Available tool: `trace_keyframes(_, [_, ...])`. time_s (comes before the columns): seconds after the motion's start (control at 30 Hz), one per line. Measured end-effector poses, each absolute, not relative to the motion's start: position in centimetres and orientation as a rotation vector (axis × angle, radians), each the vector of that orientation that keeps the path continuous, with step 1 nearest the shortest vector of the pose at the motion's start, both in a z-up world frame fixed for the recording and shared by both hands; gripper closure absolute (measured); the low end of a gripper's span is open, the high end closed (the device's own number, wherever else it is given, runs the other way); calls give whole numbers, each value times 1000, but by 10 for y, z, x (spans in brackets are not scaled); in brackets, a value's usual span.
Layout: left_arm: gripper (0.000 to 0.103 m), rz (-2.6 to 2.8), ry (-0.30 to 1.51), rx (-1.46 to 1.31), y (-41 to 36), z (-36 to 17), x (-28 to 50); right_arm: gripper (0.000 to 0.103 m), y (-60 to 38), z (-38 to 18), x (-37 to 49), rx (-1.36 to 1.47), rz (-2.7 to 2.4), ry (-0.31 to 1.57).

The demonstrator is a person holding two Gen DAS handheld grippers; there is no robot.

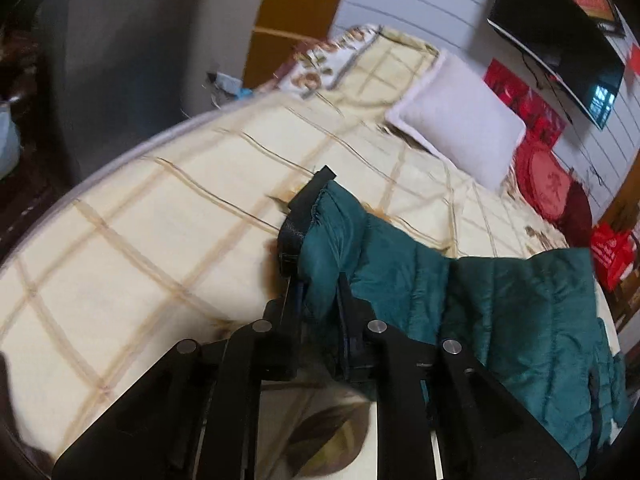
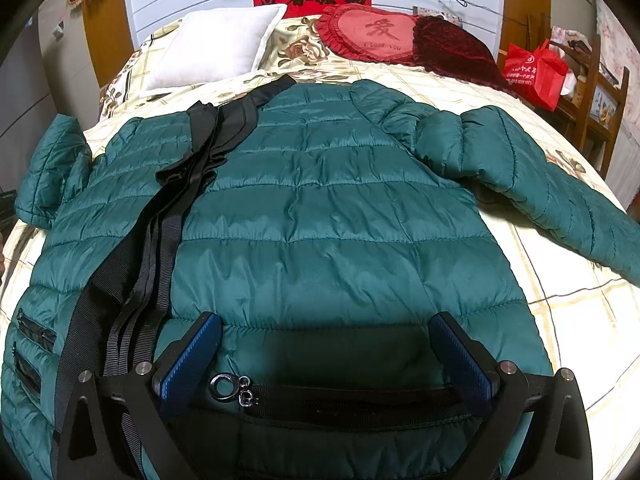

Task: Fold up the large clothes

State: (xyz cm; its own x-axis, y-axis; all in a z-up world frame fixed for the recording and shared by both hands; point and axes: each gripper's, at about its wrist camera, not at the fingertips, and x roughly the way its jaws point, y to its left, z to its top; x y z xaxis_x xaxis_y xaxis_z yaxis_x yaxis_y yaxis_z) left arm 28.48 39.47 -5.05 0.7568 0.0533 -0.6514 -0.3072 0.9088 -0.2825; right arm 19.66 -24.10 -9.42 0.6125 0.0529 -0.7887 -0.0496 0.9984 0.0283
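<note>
A teal quilted puffer jacket (image 2: 320,200) lies spread on the bed, its right sleeve (image 2: 540,168) stretched out to the right. A black webbing strap (image 2: 160,240) lies across its left side. My right gripper (image 2: 328,328) is open just above the jacket's hem, next to a black zipper and metal ring (image 2: 224,386). My left gripper (image 1: 316,280) is shut on the jacket's left sleeve cuff (image 1: 320,232), which has a black trim (image 1: 296,224), and holds it lifted above the bed. The rest of the jacket (image 1: 520,312) hangs to the right.
The bed has a cream checked cover (image 1: 140,240). A white pillow (image 2: 220,44), a red heart cushion (image 2: 376,32) and a dark red cushion (image 2: 452,44) lie at the head. A red bag (image 2: 536,72) and wooden chair (image 2: 600,92) stand right of the bed.
</note>
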Motion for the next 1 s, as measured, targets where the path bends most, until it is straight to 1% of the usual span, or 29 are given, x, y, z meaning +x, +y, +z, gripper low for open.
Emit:
trace_keyframes(0.2, [90, 343, 688, -368, 432, -38, 235, 0, -241, -94, 197, 6, 63, 912])
trace_keyframes(0.3, [90, 403, 754, -395, 453, -51, 218, 0, -241, -94, 197, 1, 61, 914])
trace_keyframes(0.4, [90, 380, 813, -495, 466, -74, 211, 0, -241, -95, 196, -1, 57, 915])
trace_keyframes(0.43, [86, 385, 815, -545, 470, -82, 209, 0, -241, -95, 197, -3, 56, 916])
trace_keyframes(0.47, [79, 392, 810, -577, 473, -87, 206, 0, -241, -95, 197, -4, 56, 916])
trace_keyframes(0.5, [62, 386, 805, -621, 475, -93, 204, 0, -241, -95, 197, -3, 57, 917])
trace_keyframes(0.53, [50, 376, 776, -636, 475, -94, 202, 0, -241, -95, 197, -2, 57, 917])
trace_keyframes(0.57, [42, 363, 758, -647, 473, -94, 203, 0, -241, -95, 197, -3, 57, 917])
trace_keyframes(0.6, [29, 344, 751, -648, 470, -94, 205, 0, -241, -95, 197, -4, 56, 917])
trace_keyframes(0.63, [23, 333, 761, -624, 465, -94, 211, 0, -241, -95, 197, -3, 56, 916])
trace_keyframes(0.7, [23, 328, 777, -582, 460, -93, 221, 0, -242, -95, 197, 0, 58, 916])
trace_keyframes(0.8, [23, 328, 750, -572, 462, -94, 227, 0, -241, -95, 197, 0, 57, 916])
trace_keyframes(0.83, [25, 334, 735, -581, 463, -95, 228, 0, -242, -95, 197, 3, 57, 916])
trace_keyframes(0.87, [32, 345, 728, -585, 465, -96, 226, 0, -242, -95, 197, 4, 57, 916])
trace_keyframes(0.9, [62, 369, 731, -586, 467, -97, 227, 0, -242, -95, 197, 5, 58, 915])
trace_keyframes(0.93, [84, 390, 746, -610, 471, -100, 228, 0, -242, -95, 197, 7, 59, 915])
trace_keyframes(0.97, [87, 388, 741, -633, 474, -99, 226, 0, -242, -96, 197, 8, 59, 915])
trace_keyframes(1.0, [92, 405, 722, -630, 475, -95, 221, 0, -242, -95, 196, 9, 59, 914])
